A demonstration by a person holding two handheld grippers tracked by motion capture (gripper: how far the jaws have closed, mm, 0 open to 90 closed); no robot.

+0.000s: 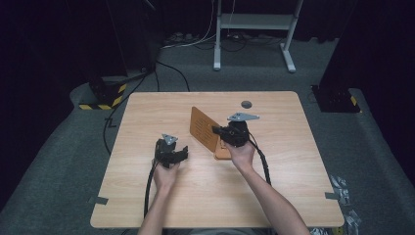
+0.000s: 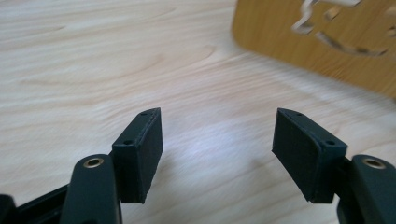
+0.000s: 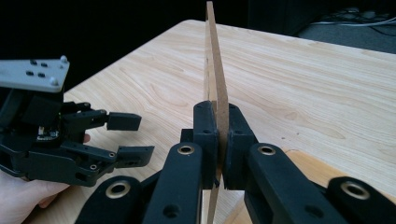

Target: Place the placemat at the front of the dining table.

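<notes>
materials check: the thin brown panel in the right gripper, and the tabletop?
Panel: looks like thin hardboard or MDF, matte brown; the edge is uniform and fibrous with no plies showing, and cut-out slots show in the left gripper view. Clamped in the right hand-held gripper.
Tabletop: probably laminate with a printed light wood grain and a faint sheen; solid wood can't be ruled out.

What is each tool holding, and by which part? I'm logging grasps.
The right tool clamps the thin wooden panel by its edge, holding it upright. The left tool is open and holds nothing.
</notes>
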